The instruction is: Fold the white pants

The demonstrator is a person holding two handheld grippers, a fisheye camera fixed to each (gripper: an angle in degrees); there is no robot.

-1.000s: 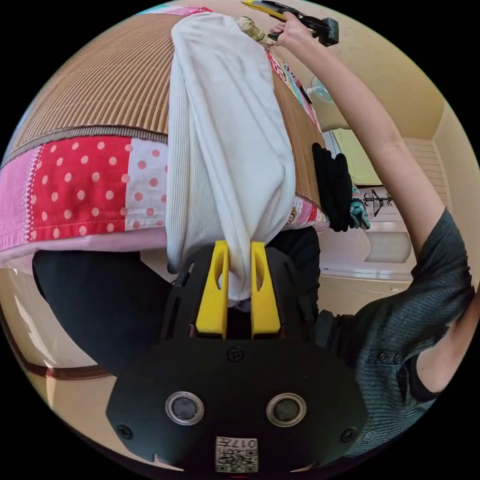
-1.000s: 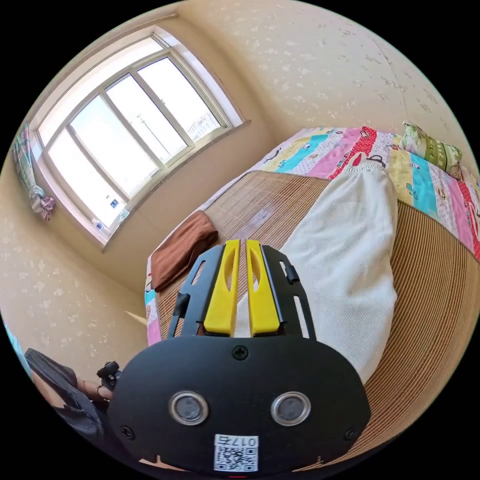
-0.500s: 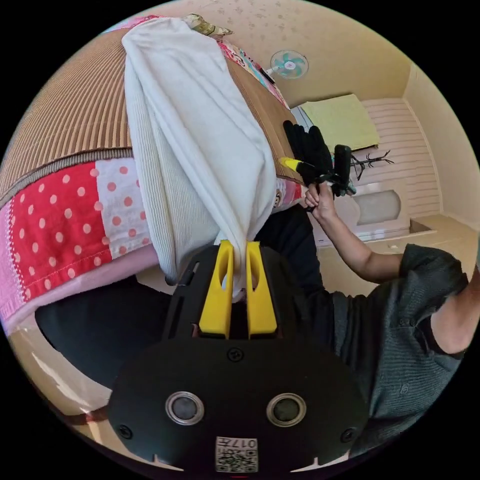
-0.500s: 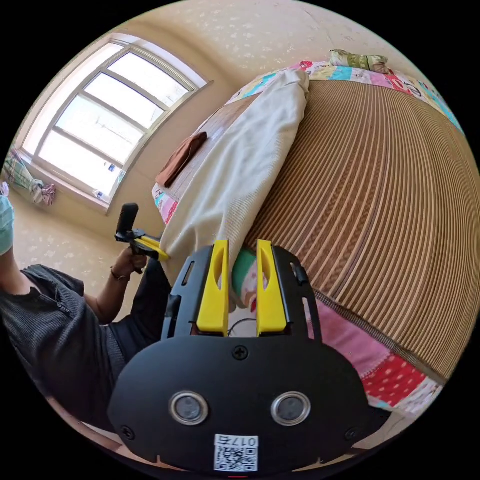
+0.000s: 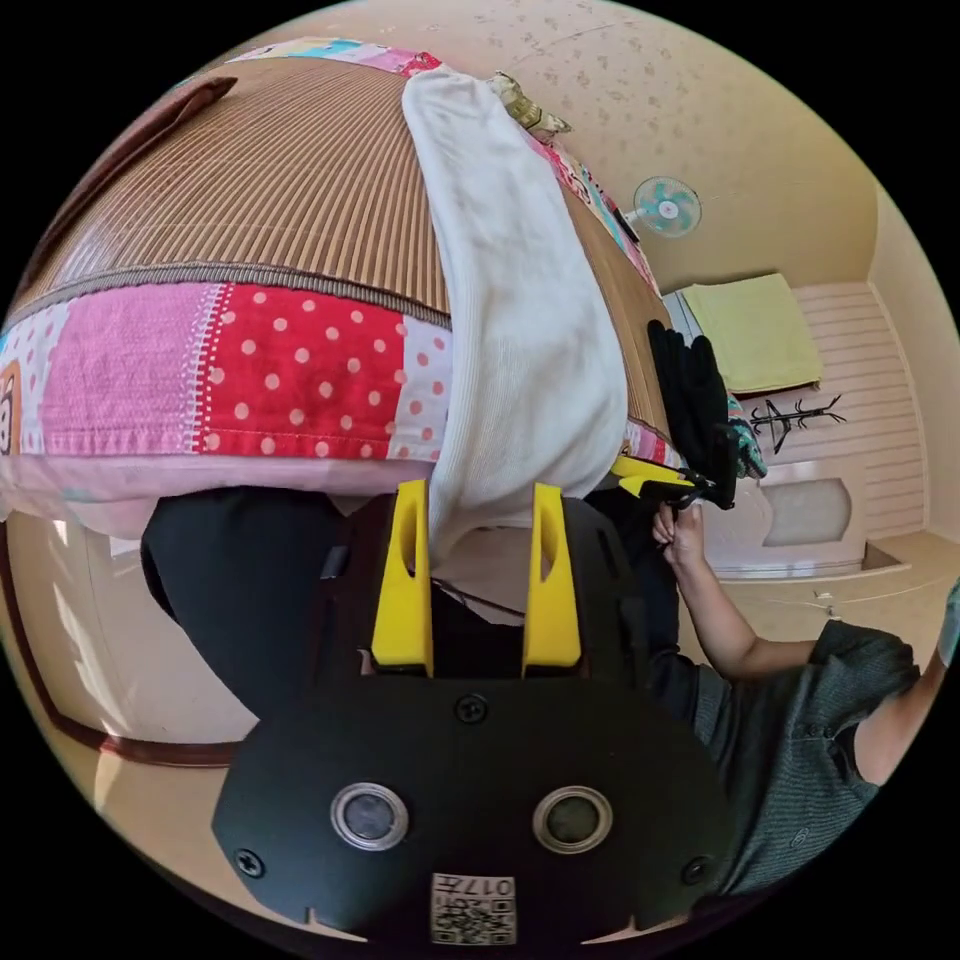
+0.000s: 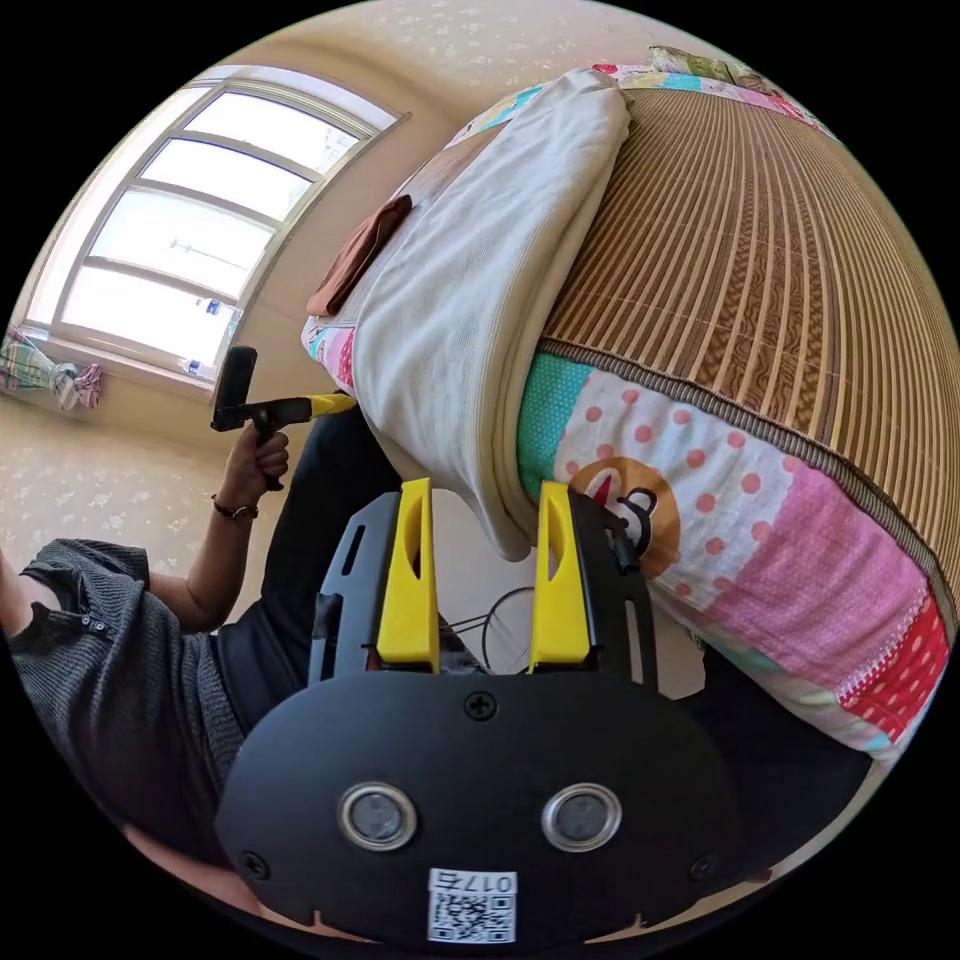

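Note:
The white pants lie folded lengthwise as a long strip across the bamboo mat, their near end hanging over the bed's edge. In the left gripper view, my left gripper is open, and the hanging end sits loosely between its yellow jaws. My right gripper is held in a hand just right of the pants there. In the right gripper view, the pants droop between the wide-apart jaws of my right gripper, which is open. My left gripper shows beside the pants' left side.
A bamboo mat covers a patchwork quilt on the bed. A brown cloth lies near the window. A black garment hangs off the bed's right side. The person's dark-trousered legs press against the bed edge.
My left gripper let go of the pants' end and opened. My right gripper came from the pants' far end to the near bed edge and opened wide around the hanging end.

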